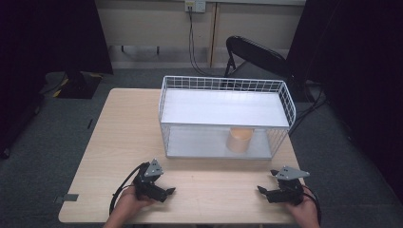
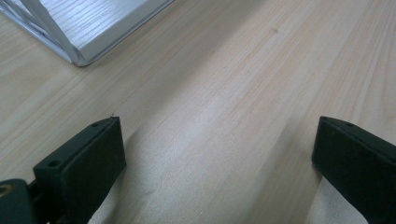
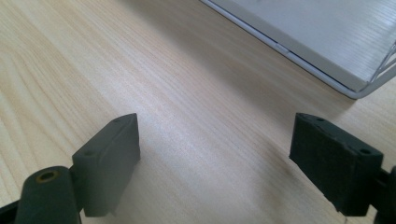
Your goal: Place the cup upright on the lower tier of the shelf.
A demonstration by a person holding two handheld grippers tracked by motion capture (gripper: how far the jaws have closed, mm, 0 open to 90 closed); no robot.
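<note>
At the bench's [image 1: 119,142] near edge, about 7 o'clock, the left hand-held gripper [image 1: 167,192] rests low over the wood with its jaws spread wide and nothing between them; its own view shows bare grain between the 2 black pads and a corner of the rack's [image 2: 100,39] base at 11 o'clock.

At the middle, toward 12 o'clock, stands the white wire rack [image 1: 223,85], 2 tiers high. The cup [image 1: 238,139] sits upright on the lower tier, right of its centre, close to the front edge and under the upper shelf. It looks like a short, plain tan cylinder with an open top, pale orange at the rim; no handle or lid can be made out. The upper shelf is bare.

At about 5 o'clock the right hand-held gripper [image 1: 264,189] is likewise released, jaws wide apart and empty, pointing inward over the bench; in its own view the rack's base [image 3: 327,42] lies at 1 o'clock.

By my reading, the work has not begun: both tools are well apart from the cup, which is untouched. Left to do are the reach into the lower tier, the grasp, and the move. The right one is nearer the cup.
</note>
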